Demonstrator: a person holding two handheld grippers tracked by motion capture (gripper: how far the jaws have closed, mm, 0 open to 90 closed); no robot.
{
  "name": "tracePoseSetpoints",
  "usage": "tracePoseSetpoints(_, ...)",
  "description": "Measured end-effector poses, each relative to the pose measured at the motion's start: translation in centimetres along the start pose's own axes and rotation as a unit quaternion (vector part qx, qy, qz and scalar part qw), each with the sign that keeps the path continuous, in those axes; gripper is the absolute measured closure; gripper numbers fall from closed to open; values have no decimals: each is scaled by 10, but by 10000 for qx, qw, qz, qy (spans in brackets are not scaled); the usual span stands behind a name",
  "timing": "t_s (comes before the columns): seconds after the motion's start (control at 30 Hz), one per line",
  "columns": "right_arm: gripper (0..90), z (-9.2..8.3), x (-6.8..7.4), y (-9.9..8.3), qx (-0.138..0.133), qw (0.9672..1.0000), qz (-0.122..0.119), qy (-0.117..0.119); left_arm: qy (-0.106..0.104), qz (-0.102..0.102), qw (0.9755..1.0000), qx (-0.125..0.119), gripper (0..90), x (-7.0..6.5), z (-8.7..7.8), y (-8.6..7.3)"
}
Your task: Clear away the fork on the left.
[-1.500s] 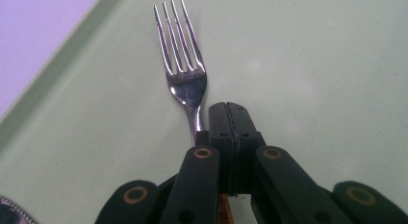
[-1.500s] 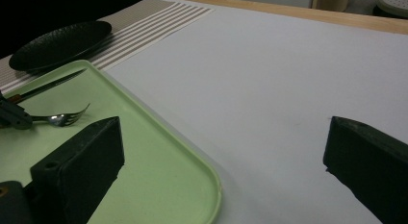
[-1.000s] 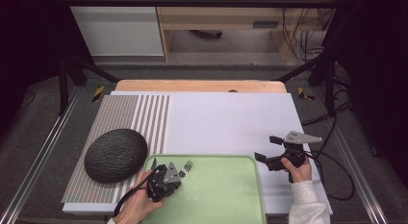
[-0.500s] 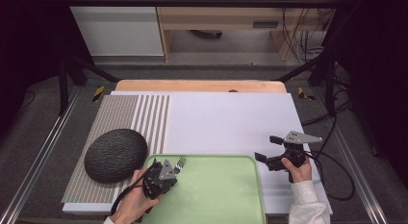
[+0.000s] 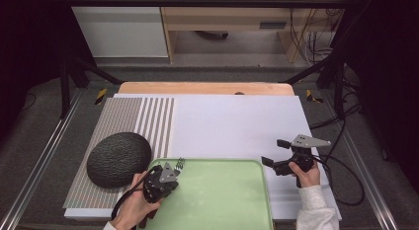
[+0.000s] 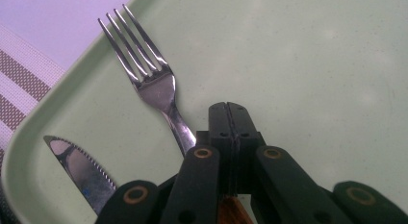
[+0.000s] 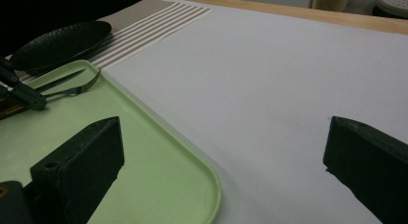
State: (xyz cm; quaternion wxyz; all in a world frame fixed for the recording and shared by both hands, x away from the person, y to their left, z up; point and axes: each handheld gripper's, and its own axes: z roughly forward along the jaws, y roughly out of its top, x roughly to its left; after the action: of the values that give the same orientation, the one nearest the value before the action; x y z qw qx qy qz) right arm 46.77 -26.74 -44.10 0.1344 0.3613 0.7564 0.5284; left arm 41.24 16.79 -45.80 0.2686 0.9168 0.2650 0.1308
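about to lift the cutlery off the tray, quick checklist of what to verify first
1. Left gripper fingers closed: ok, pressed together.
2. Fork actually gripped: cannot tell; its handle runs beside and under the fingers.
3. Knife lying apart from the fork: ok.
4. Both pieces on the green tray: ok.
5. Right gripper open and away from the cutlery: ok, over the tray's right edge.
6. Dark plate off the tray: ok.
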Motion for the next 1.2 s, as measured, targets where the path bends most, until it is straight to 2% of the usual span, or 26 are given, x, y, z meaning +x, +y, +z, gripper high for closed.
tracePoseSetpoints(1.2,10,0,0,0,16,10000,-8,-10,127,-209,9997,-45,897,17,-13,-17)
